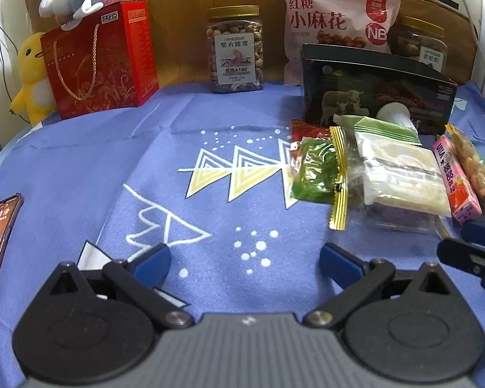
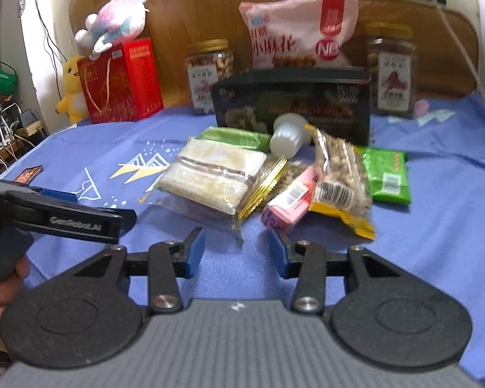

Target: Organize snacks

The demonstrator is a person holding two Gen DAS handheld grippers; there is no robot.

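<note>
Your bench wears a blue cloth (image 1: 145, 168) printed with white triangles, backed by a wooden board (image 1: 184, 16). Loose snacks (image 2: 210, 177) lie before a dark box (image 2: 294, 100). Your left tongs (image 1: 245, 260) gape wide and your right tongs (image 2: 237, 249) stand parted, both holding nothing.

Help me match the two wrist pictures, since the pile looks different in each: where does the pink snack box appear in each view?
Left wrist view: the pink snack box lies at the far right edge of the pile, between the clear cake packet and a peanut bag.
Right wrist view: the pink snack box sits near the centre, just ahead of the right gripper.
Shared landmark: the dark box behind the pile.
</note>
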